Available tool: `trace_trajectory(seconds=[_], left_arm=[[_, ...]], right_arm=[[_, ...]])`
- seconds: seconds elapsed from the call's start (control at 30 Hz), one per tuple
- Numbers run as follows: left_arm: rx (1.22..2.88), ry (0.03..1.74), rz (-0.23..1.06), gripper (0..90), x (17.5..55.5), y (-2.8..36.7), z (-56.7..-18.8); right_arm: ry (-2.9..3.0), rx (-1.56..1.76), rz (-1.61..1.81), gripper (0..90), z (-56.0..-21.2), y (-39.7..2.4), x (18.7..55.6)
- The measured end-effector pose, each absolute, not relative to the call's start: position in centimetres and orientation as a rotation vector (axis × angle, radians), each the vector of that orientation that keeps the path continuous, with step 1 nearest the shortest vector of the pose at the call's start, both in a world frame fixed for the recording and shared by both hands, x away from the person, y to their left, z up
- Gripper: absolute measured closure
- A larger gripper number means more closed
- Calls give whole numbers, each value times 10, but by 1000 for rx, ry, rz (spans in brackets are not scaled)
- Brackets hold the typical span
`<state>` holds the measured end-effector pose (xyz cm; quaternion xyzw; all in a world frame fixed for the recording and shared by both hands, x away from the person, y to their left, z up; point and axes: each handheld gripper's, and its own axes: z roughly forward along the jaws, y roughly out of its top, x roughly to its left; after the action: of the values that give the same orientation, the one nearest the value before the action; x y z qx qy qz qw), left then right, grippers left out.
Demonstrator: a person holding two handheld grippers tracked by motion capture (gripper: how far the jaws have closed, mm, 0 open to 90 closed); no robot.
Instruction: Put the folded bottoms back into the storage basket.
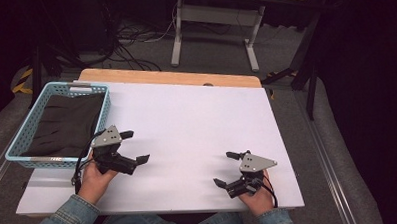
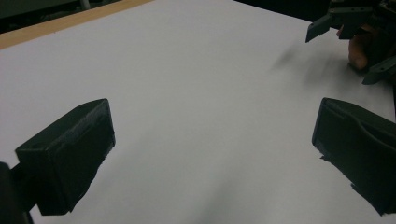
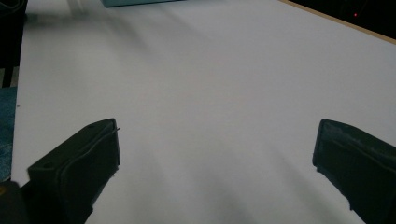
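- The left gripper [image 1: 136,145] rested low over the white table [image 1: 187,122], jaws spread wide, nothing between them.
- The right gripper [image 1: 226,168] sat well apart from it, jaws likewise wide and empty.
- A blue basket [image 1: 104,113] stood at the table's left edge, holding a dark folded cloth [image 1: 67,124].

A white desk [image 1: 186,117] shows a strip of bare wood along its far edge. At its far left corner a light blue slotted basket [image 1: 17,143] overhangs the left edge, holding a dark folded cloth [image 1: 67,124]. Beyond the far edge, black cables [image 1: 129,34] lie on the grey floor beside a white table frame [image 1: 176,42].
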<state>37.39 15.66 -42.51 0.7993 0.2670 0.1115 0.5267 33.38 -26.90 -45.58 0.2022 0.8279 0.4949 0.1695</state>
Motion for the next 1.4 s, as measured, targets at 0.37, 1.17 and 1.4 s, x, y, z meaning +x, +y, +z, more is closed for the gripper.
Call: trace_trajectory(seconds=[0.37, 1.17, 1.4], left_arm=[[1919, 611, 229, 0, 374, 154, -442], [1953, 645, 212, 0, 373, 148, -465], [1958, 644, 220, 0, 373, 148, -465]], right_arm=[[2354, 571, 1409, 13, -456, -269, 334], [2357, 567, 1415, 13, -456, -269, 333], [2357, 567, 1414, 12, -456, -269, 333]])
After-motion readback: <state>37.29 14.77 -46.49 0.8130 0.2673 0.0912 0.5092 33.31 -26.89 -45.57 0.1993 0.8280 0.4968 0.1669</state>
